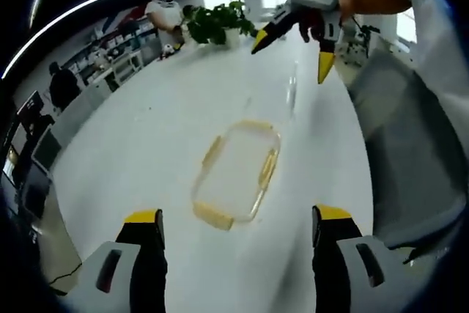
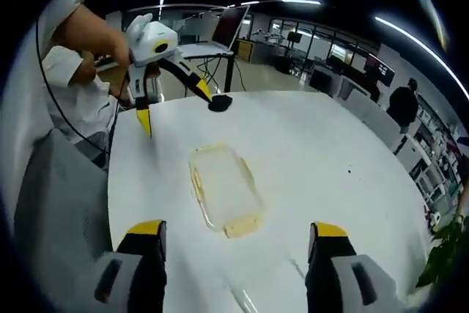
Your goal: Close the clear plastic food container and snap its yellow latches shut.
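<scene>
Container (image 1: 236, 174) on white table (image 1: 146, 144), contents unclear; left gripper (image 1: 238, 226), right gripper (image 2: 236, 240) wide

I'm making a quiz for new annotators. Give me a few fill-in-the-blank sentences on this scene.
1. The clear food container lies on a ____ table.
2. Its latches are coloured ____.
3. Both the left gripper and the right gripper have their jaws ____.
4. A potted ____ stands at the table's far end in the left gripper view.

Missing: white; yellow; open; plant
</scene>
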Demonstrator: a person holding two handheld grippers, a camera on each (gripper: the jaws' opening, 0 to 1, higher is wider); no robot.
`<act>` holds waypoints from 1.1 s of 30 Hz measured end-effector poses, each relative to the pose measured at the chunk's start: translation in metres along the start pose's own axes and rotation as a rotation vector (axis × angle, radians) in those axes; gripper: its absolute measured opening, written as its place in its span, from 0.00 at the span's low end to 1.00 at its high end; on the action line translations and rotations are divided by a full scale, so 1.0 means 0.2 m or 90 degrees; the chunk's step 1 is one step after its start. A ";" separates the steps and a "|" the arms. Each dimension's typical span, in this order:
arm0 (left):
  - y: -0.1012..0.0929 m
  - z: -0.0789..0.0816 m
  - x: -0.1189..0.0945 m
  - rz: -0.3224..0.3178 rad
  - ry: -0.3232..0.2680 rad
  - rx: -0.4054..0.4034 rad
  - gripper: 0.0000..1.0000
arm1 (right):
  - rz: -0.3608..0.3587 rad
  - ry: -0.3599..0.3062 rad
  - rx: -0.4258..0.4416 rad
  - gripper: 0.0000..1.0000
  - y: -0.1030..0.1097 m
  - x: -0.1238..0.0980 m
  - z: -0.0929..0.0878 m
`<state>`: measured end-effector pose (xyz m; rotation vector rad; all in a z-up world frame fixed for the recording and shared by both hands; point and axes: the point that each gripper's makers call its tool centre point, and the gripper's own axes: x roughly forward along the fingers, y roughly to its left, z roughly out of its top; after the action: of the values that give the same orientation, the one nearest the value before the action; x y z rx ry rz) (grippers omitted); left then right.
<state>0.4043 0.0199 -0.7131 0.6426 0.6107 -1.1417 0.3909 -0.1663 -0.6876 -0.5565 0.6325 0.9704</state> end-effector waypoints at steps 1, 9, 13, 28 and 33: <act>0.00 0.00 0.01 -0.005 0.002 0.007 0.80 | 0.002 0.003 -0.004 0.75 0.00 0.01 0.00; 0.05 -0.07 0.08 -0.031 0.039 0.049 0.76 | 0.028 0.030 -0.039 0.68 -0.01 0.11 -0.04; 0.07 -0.08 0.10 -0.042 0.047 0.061 0.74 | 0.042 0.047 -0.053 0.65 0.00 0.15 -0.08; 0.10 -0.17 0.21 -0.099 0.098 0.109 0.67 | 0.080 0.071 -0.104 0.54 0.00 0.28 -0.14; 0.12 -0.17 0.24 -0.106 0.103 0.119 0.63 | 0.095 0.076 -0.109 0.49 -0.02 0.31 -0.15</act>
<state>0.4381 0.0213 -0.7672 0.8627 0.7100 -1.3221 0.4120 -0.1533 -0.7517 -0.7306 0.7088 1.1444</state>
